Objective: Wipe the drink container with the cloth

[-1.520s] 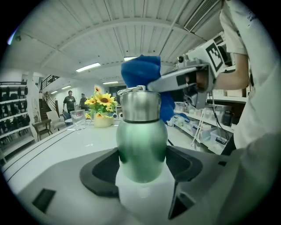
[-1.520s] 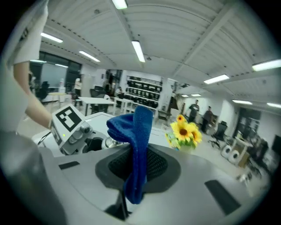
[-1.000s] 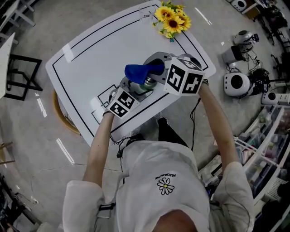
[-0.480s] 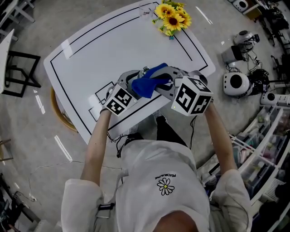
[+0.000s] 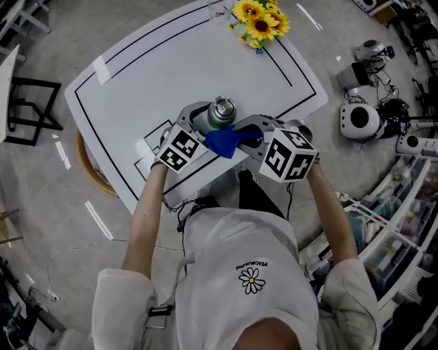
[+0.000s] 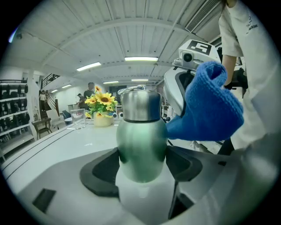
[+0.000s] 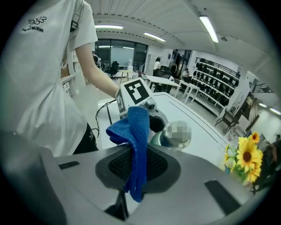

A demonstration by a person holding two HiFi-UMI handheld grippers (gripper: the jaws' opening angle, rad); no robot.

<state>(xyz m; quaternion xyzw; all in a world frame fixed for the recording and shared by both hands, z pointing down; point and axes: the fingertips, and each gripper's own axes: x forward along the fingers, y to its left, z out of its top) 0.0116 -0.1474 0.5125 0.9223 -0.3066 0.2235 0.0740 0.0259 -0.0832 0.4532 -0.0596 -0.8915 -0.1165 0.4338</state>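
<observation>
left gripper (image 6: 142,166) jaws clamped wide on drink container (image 6: 141,140), green body, steel cap, upright, near tabletop (image 5: 157,61) near edge. right gripper (image 7: 136,169) jaws pinched on blue cloth (image 7: 137,145), cloth bunched above jaws, just beside container's right shoulder, looks to touch. sunflowers (image 5: 260,20) at far right corner.
</observation>
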